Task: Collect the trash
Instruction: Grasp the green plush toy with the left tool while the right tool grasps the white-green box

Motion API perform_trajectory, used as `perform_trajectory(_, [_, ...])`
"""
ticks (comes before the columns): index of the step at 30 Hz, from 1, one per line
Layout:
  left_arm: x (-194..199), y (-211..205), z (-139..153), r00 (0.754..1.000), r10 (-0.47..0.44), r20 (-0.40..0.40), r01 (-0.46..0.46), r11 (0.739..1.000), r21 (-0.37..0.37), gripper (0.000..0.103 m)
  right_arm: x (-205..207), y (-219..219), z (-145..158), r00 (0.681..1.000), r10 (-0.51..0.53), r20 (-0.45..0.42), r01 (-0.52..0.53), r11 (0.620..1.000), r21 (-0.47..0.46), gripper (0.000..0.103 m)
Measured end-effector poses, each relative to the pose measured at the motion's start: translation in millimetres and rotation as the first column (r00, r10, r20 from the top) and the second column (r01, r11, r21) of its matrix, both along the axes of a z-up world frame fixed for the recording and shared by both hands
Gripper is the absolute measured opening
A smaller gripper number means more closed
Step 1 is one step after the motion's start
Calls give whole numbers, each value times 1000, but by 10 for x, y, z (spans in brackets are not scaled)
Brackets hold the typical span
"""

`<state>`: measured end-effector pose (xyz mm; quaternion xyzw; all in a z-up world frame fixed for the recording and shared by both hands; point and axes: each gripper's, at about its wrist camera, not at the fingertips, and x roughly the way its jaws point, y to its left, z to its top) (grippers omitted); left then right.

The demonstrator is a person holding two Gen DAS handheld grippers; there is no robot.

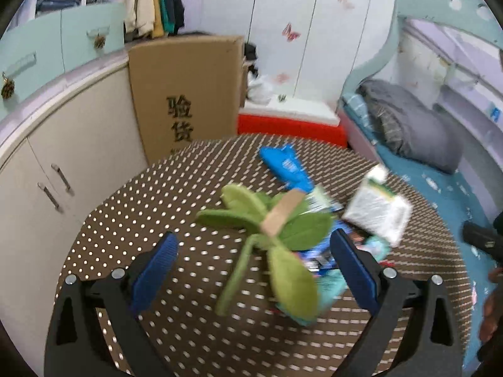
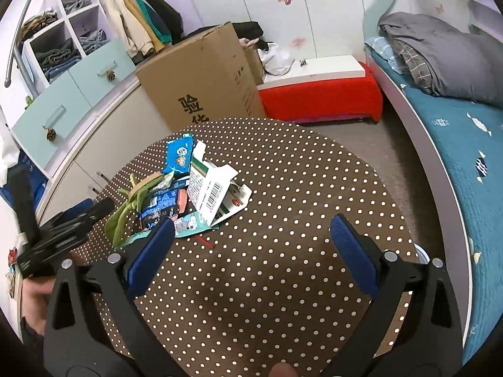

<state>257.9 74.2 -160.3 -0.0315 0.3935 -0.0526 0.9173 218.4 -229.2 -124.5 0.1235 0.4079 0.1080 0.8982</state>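
Note:
A pile of trash lies on the round brown dotted table. It holds a green leafy stalk with a tan band, a white torn carton, a blue wrapper and several small wrappers. My left gripper is open, its jaws either side of the green stalk, a little above it. In the right wrist view the carton, blue wrapper and green stalk lie ahead to the left. My right gripper is open and empty over bare table. The left gripper shows at the left edge.
A tall cardboard box stands behind the table, beside a cabinet. A red bench with a white top is at the back. A bed with a teal cover and grey blanket runs along the right.

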Motion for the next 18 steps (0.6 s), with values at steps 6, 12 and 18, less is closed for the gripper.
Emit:
perform_trajectory(6, [289, 40, -323, 995, -46, -85, 43, 999, -29, 70, 147, 113, -62, 1000, 17, -21, -17, 1000, -22, 97])
perform_trajectory(12, [294, 184, -314, 996, -57, -74, 48, 993, -109, 15, 502, 429, -223, 993, 108, -56, -112, 991, -77, 97])
perform_trajectory(18, [73, 371, -271, 998, -20, -55, 14, 993, -116, 15, 831, 756, -451, 974, 212, -82, -222, 964, -147, 95])
